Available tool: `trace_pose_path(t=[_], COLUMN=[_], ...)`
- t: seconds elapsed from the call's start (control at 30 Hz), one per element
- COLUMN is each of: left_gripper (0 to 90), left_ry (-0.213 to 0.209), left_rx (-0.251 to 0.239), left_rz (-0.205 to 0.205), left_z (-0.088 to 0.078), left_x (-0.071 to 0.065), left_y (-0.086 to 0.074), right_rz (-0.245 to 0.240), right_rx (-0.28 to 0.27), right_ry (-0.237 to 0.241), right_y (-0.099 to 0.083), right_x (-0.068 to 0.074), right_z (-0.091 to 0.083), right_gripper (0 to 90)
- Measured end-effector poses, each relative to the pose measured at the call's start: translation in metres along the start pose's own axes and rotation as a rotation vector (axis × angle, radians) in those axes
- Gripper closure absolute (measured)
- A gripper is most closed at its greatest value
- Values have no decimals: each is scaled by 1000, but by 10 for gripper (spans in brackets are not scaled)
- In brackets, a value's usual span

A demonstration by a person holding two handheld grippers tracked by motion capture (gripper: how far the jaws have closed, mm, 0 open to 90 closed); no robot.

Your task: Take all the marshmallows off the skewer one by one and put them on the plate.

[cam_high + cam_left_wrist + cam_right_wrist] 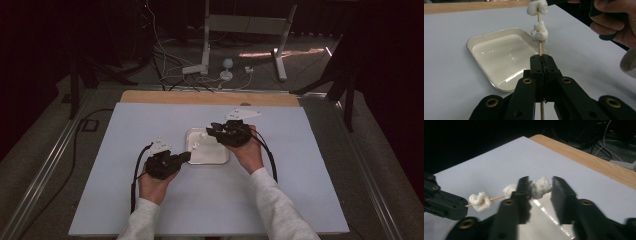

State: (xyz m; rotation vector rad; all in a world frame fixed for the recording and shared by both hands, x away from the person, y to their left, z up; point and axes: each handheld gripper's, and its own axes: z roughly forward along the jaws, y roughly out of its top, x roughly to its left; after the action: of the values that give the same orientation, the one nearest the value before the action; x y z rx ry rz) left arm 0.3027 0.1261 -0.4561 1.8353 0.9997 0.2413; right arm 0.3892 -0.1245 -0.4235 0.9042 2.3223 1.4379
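Seen from the high view, the skewer (199, 145) is held over the tray (220, 158) on the tabletop (125, 130); in the left gripper view the left gripper (541, 58) is pinched on it, and in the right gripper view the right gripper (539, 185), still spread around the end marshmallow (541, 187), should be closed squarely before pulling along the stick.

The table (150, 200) is viewed from above and behind the person, facing twelve o'clock. Close views are given along each gripper's jaws, low over the tray (496, 52); tray and skewer (496, 198) are shared.
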Motion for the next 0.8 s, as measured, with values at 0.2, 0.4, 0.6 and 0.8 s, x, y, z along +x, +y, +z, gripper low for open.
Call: trace_pose_path(t=[0.2, 0.4, 0.6, 0.8], left_gripper=[900, 900, 900, 900], left_ry=[5, 17, 27, 39], left_rx=[1, 9, 15, 33], left_rz=[-3, 1, -11, -10], left_z=[1, 1, -1, -1], left_x=[-1, -3, -2, -2], left_y=[0, 1, 2, 2], right_rz=[-34, -72, -92, -77], right_rx=[10, 14, 9, 15], right_ry=[-40, -109, -177, -222], right_y=[0, 0, -1, -3], right_x=[4, 9, 16, 17], right_z=[1, 4, 10, 16], right_gripper=[795, 823, 840, 850])
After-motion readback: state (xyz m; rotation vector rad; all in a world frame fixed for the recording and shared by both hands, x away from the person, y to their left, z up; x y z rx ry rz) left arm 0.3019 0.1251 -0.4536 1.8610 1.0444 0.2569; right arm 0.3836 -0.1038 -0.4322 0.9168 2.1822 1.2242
